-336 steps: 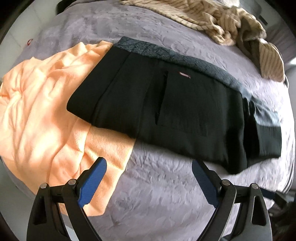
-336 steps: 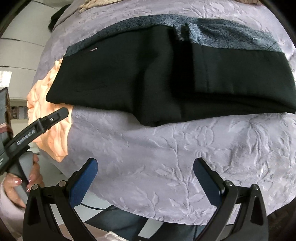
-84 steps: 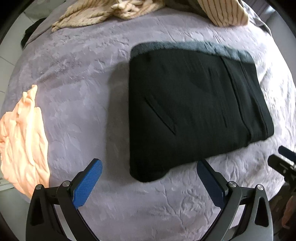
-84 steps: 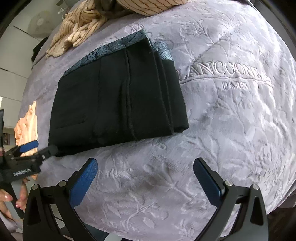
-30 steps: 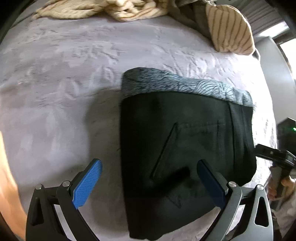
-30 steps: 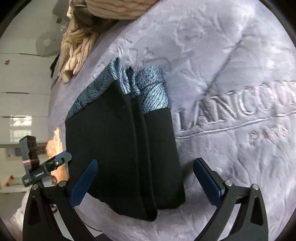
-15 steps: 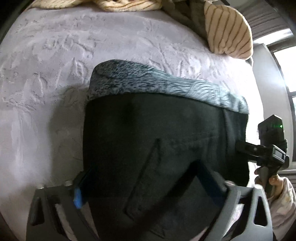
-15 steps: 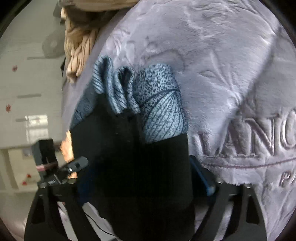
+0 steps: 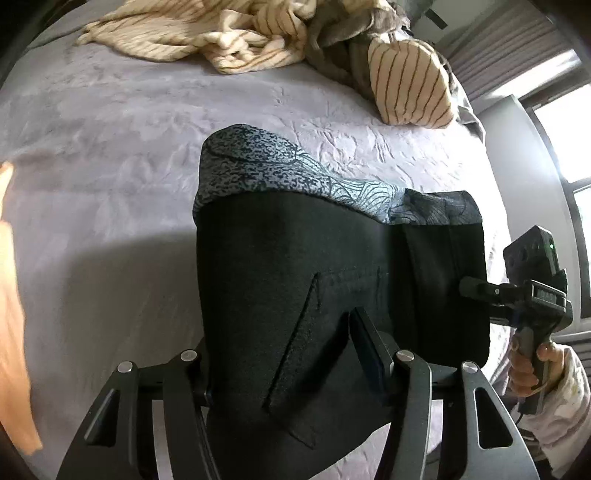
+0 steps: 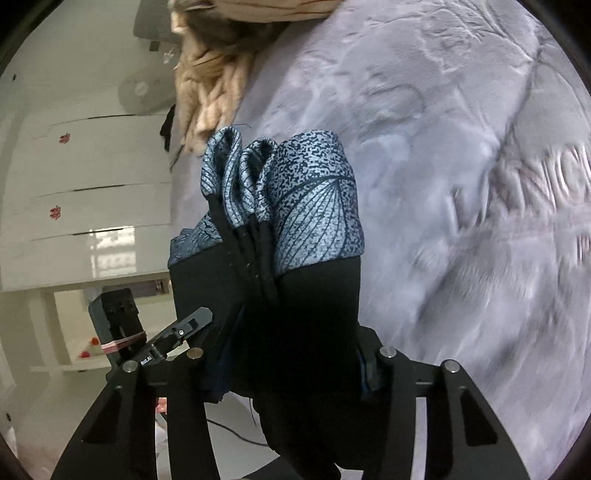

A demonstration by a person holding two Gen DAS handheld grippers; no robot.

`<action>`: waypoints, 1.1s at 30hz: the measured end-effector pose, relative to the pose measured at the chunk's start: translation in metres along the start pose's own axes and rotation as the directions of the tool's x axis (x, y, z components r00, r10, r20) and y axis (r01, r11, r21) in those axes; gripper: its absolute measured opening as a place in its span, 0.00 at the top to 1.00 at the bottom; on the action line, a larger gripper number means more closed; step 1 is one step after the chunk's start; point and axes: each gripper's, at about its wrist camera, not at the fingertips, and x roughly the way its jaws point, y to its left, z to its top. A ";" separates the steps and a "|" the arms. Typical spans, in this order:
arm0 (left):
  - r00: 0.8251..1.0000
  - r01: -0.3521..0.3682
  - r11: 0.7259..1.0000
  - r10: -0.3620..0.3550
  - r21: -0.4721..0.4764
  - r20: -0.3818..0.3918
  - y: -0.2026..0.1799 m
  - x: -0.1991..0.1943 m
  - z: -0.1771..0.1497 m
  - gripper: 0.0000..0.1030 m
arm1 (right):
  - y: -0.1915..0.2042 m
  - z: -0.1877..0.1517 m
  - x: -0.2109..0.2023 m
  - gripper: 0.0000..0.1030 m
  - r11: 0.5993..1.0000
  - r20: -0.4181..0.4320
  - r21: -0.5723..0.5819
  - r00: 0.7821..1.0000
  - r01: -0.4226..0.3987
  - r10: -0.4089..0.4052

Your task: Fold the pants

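Observation:
The folded black pants with a blue-grey patterned waistband are lifted off the lilac bedspread. My left gripper is shut on the near edge of the bundle. In the right wrist view the pants hang as a thick stack, waistband folds uppermost. My right gripper is shut on the stack's other side; it also shows in the left wrist view, touching the bundle's right edge.
A striped cream blanket and a striped pillow lie at the far end of the bed. An orange cloth lies at the left edge. White drawers stand beyond the bed. A window is at right.
Both grippers moved in onto the folded pants and shut on opposite sides. The bundle has risen off the bedspread, casting a shadow beneath.

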 end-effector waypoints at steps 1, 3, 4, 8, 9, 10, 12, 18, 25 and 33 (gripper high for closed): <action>1.000 -0.002 1.000 0.002 0.004 0.003 0.002 -0.009 -0.007 0.42 | 0.004 -0.008 -0.001 0.48 1.000 0.002 0.003 1.000 -0.013 0.013; 1.000 -0.002 1.000 0.002 0.021 0.008 0.006 -0.024 -0.019 0.42 | 0.012 -0.027 -0.001 0.48 0.999 0.007 0.006 0.999 -0.035 0.035; 1.000 -0.003 1.000 0.002 0.031 0.009 0.009 -0.032 -0.025 0.42 | 0.014 -0.037 -0.001 0.48 0.999 0.011 0.006 0.999 -0.039 0.039; 1.000 0.000 0.998 0.000 0.058 0.000 0.038 -0.062 -0.060 0.42 | 0.030 -0.082 0.015 0.48 0.997 0.029 0.031 0.998 -0.064 0.063; 1.000 -0.002 0.998 0.003 0.056 -0.002 0.044 -0.068 -0.066 0.42 | 0.032 -0.091 0.018 0.48 0.997 0.032 0.039 0.997 -0.068 0.066; 1.000 -0.004 0.999 0.004 0.051 -0.003 0.052 -0.075 -0.074 0.42 | 0.037 -0.099 0.026 0.48 0.996 0.035 0.048 0.997 -0.073 0.071; 1.000 -0.008 0.999 0.008 0.040 0.005 0.066 -0.091 -0.087 0.42 | 0.043 -0.123 0.038 0.48 0.995 0.034 0.057 0.996 -0.080 0.078; 0.998 -0.053 0.999 0.053 0.007 0.025 0.105 -0.107 -0.109 0.42 | 0.061 -0.159 0.081 0.48 0.993 0.029 0.087 0.996 -0.081 0.079; 0.995 -0.095 0.995 0.097 -0.039 0.030 0.140 -0.068 -0.113 0.42 | 0.064 -0.160 0.116 0.48 0.998 -0.003 0.035 0.999 0.048 -0.048; 0.984 -0.159 0.985 0.163 -0.060 0.069 0.159 -0.052 -0.121 0.20 | 0.033 -0.147 0.140 0.30 0.973 0.012 0.025 0.973 0.228 -0.229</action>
